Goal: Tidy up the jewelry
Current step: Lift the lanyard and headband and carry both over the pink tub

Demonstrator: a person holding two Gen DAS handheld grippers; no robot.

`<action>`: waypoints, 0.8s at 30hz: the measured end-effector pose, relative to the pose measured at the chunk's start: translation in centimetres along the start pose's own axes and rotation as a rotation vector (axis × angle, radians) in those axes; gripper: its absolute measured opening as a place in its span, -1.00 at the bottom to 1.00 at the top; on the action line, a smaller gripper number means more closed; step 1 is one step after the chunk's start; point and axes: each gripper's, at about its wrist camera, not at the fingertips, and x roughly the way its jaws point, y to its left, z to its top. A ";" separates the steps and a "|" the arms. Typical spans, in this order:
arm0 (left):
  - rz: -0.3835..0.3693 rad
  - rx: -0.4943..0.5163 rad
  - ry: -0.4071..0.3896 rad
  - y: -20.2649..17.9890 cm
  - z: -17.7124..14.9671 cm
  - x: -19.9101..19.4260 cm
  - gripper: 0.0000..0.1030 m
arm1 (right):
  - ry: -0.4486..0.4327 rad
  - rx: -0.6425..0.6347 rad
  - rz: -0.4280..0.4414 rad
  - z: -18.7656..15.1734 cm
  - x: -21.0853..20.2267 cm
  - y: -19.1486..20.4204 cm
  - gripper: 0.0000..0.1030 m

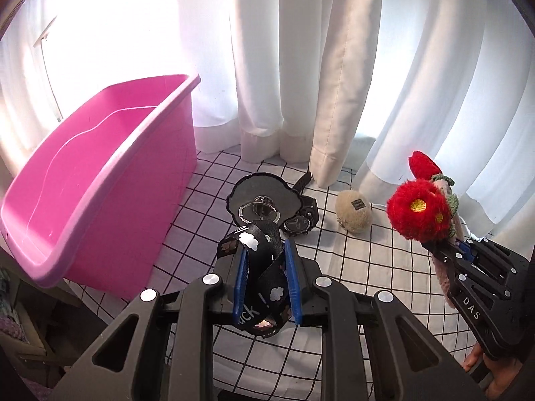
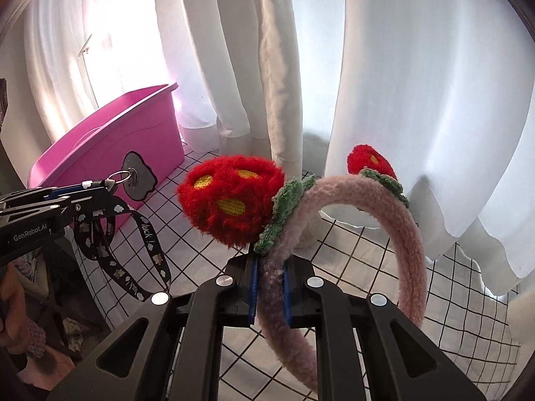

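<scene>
My left gripper (image 1: 267,254) is shut on a black lanyard strap (image 1: 264,267) printed with white clouds; a key ring and a dark cloud-shaped tag (image 1: 259,197) hang from its end. It also shows in the right wrist view (image 2: 100,187), held above the table beside the pink bin (image 2: 110,147). My right gripper (image 2: 269,267) is shut on a fuzzy pink headband (image 2: 411,244) with red plush flowers (image 2: 230,200); it shows in the left wrist view (image 1: 444,250) at the right. The pink bin (image 1: 100,173) stands at the left.
A black wristwatch (image 1: 301,220) and a beige fuzzy egg-shaped item (image 1: 353,211) lie on the white grid-pattern tablecloth (image 1: 367,267) near the white curtains (image 1: 301,67). The table edge drops off at the left, with clutter below.
</scene>
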 end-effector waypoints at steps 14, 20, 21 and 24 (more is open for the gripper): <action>0.004 -0.033 -0.162 5.9 8.4 -5.1 -0.59 | -0.147 -0.113 0.053 9.0 -2.8 7.6 -0.78; 0.063 -0.060 -0.203 10.7 11.6 -6.1 -0.59 | -0.184 -0.169 0.109 12.8 -2.2 12.3 -0.78; 0.076 -0.069 -0.206 11.7 12.0 -6.0 -0.59 | -0.189 -0.181 0.120 13.5 -1.9 13.2 -0.78; 0.117 -0.098 -0.212 15.1 12.9 -6.5 -0.59 | -0.204 -0.217 0.156 15.5 -1.2 16.1 -0.78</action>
